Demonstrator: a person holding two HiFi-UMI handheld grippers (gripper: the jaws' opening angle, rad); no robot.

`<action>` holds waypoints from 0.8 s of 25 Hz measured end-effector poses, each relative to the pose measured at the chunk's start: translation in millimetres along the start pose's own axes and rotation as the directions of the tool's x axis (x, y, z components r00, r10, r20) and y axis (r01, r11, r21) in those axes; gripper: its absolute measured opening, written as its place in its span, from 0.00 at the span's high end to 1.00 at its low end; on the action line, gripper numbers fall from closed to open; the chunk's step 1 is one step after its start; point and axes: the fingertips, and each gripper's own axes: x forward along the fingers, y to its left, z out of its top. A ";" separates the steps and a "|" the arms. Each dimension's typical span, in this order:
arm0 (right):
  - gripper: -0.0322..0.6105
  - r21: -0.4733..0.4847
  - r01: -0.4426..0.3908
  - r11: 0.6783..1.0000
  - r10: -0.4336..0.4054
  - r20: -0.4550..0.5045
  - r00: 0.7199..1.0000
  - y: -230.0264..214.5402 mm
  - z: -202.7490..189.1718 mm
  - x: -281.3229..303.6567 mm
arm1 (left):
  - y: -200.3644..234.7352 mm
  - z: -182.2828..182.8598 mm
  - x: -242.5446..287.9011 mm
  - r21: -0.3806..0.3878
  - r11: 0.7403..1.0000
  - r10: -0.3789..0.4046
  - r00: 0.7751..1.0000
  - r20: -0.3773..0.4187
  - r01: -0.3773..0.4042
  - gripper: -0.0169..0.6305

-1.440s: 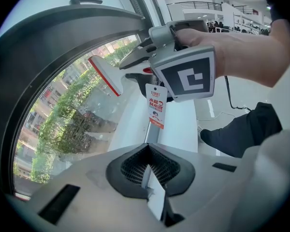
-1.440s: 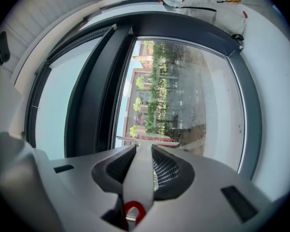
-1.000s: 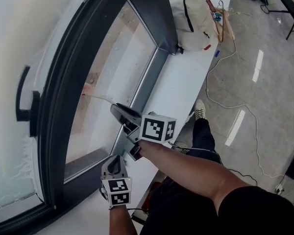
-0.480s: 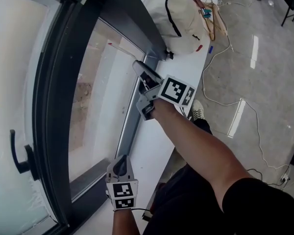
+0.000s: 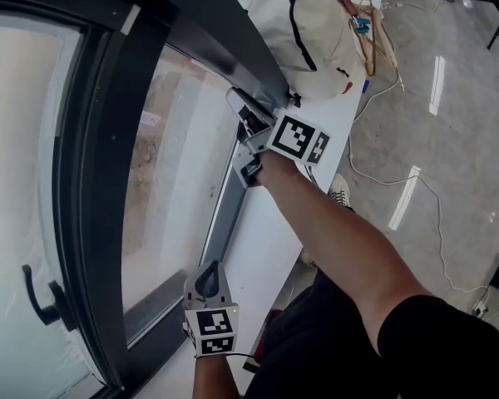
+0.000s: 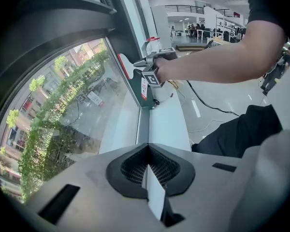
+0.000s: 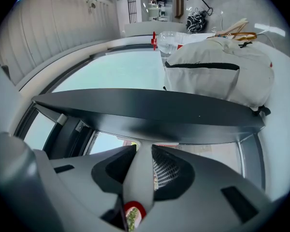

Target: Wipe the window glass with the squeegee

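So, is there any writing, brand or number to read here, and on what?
Nothing is legible.
Marker cubes: only black-and-white square patterns, no letters.
White sticker on the window frame: too small to read.
Sign outside the glass: blurred.
Squeegee: no print visible.

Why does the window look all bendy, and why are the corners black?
Left gripper view: the wide-angle lens bows the window frame and blackens the corners. Right gripper view: same bend; the squeegee handle in the right gripper is blurry. Head view: straighter lines, bright glare streaks on the floor.
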 end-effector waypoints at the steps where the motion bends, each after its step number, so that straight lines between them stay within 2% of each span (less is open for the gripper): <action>1: 0.81 0.000 0.004 1.000 -0.004 -0.002 1.000 -1.9 0.7 2.0 | 1.0 1.6 1.1 -0.003 1.000 0.001 1.000 -0.002 -0.001 0.97; 5: 0.81 0.014 0.017 1.000 -0.017 -0.006 1.000 -6.7 3.2 6.8 | 1.2 0.8 4.2 -0.028 1.000 -0.001 1.000 -0.013 0.001 0.97; 11: 0.81 0.027 0.034 0.999 -0.034 -0.008 0.999 -8.6 2.1 10.6 | 3.8 8.8 4.4 -0.023 1.000 0.003 1.000 -0.009 -0.003 0.97; 20: 0.81 0.027 0.051 0.998 -0.050 -0.031 0.998 -6.0 -16.6 2.4 | 2.8 -10.7 -2.2 -0.056 0.998 0.014 1.000 -0.016 -0.015 0.97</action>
